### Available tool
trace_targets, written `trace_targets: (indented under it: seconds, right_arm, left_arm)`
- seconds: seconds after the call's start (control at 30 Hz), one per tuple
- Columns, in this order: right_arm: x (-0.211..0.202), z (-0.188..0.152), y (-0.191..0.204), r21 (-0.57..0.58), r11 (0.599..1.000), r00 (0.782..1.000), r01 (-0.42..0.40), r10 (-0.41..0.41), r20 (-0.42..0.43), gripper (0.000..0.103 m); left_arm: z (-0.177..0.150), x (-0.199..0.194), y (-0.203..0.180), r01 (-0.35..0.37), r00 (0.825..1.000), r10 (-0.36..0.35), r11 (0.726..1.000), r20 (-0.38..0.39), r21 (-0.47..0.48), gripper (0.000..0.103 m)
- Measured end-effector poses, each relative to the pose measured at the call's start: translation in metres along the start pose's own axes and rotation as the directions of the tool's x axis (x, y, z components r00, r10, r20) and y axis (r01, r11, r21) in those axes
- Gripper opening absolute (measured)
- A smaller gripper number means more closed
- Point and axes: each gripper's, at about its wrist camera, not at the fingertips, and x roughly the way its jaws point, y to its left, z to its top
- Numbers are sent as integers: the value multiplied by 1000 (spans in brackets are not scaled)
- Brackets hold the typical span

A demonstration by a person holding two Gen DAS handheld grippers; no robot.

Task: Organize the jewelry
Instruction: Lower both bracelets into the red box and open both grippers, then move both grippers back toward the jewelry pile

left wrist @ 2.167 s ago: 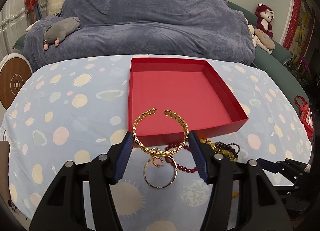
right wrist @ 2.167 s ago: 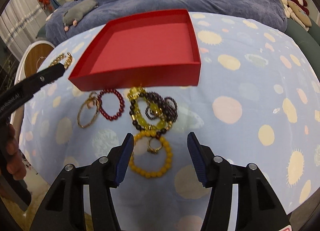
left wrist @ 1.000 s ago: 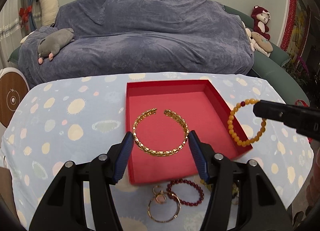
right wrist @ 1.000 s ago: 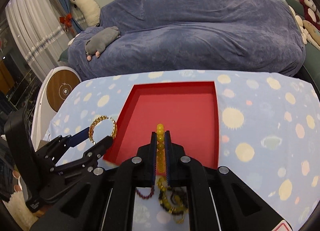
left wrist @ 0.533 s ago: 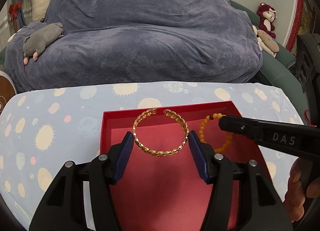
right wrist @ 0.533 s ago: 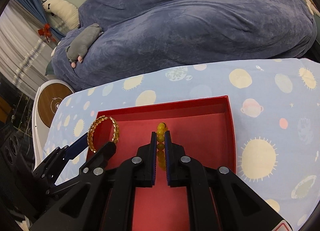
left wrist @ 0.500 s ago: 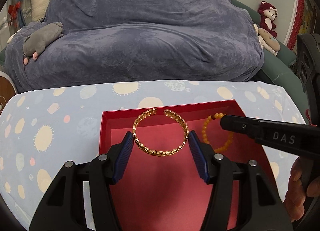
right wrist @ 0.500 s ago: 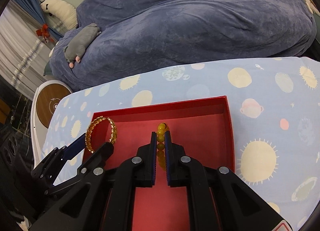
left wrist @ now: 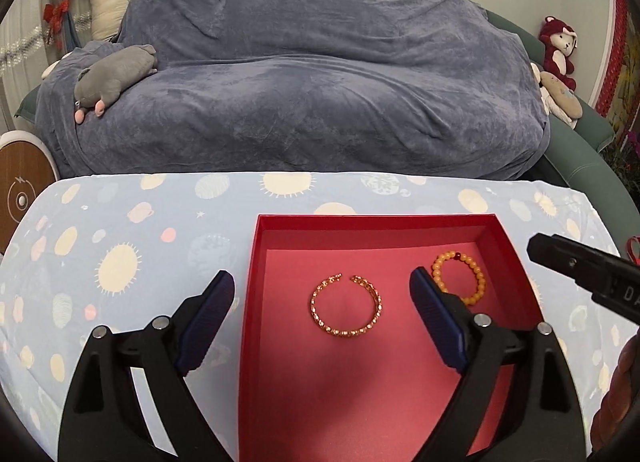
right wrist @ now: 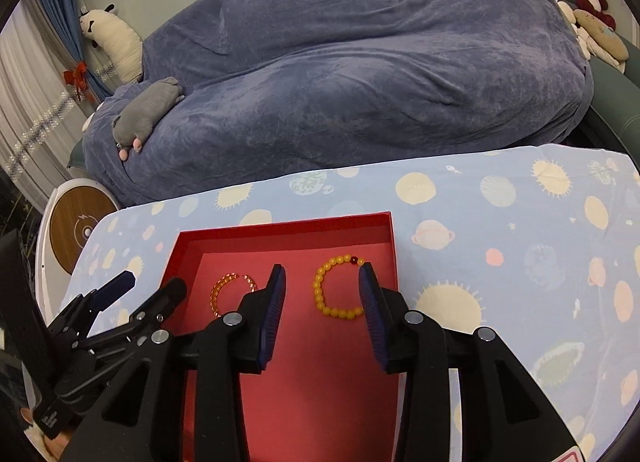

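A gold open bangle [left wrist: 346, 307] lies flat on the floor of the red tray [left wrist: 372, 221]. A yellow bead bracelet [left wrist: 460, 277] with one dark red bead lies beside it to the right. My left gripper [left wrist: 322, 304] is open and empty above the bangle. My right gripper [right wrist: 322, 292] is open and empty above the bead bracelet [right wrist: 338, 292]. In the right wrist view the bangle [right wrist: 232, 292] is partly hidden behind my left finger, and the red tray [right wrist: 288, 228] lies below both grippers. The left gripper [right wrist: 150, 288] shows at the left there.
The tray sits on a light blue cloth with planet and sun prints [left wrist: 120, 262]. Behind the table is a sofa under a blue-grey cover [left wrist: 304, 94] with a grey plush toy [left wrist: 114, 76]. The right gripper's body [left wrist: 588, 278] reaches in from the right.
Both grippers have opened. The gold bangle and the yellow bead bracelet have dropped out of them and now lie on the tray floor. Both grippers have pulled back a little.
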Motion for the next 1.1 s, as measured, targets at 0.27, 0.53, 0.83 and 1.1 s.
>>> trace_targets:
  seconds: [0.27, 0.53, 0.83, 1.1]
  right_arm:
    - [-70, -89, -5, 15, 999, 999, 48, -48, -11, 38]
    - [-92, -168, -6, 60, 994, 992, 92, -87, -90, 38]
    - [-87, -210, 0, 55, 993, 984, 104, -95, -151, 38]
    - [-77, -223, -2, 83, 991, 979, 101, -84, -187, 38]
  left_arm:
    - [-61, -78, 15, -53, 999, 53, 998, 8, 17, 86]
    - [-143, -96, 16, -42, 991, 42, 999, -124, 8, 86]
    - [-186, -83, 2, -42, 978, 46, 999, -204, 26, 89]
    - [-197, -74, -9, -36, 979, 46, 998, -199, 51, 76]
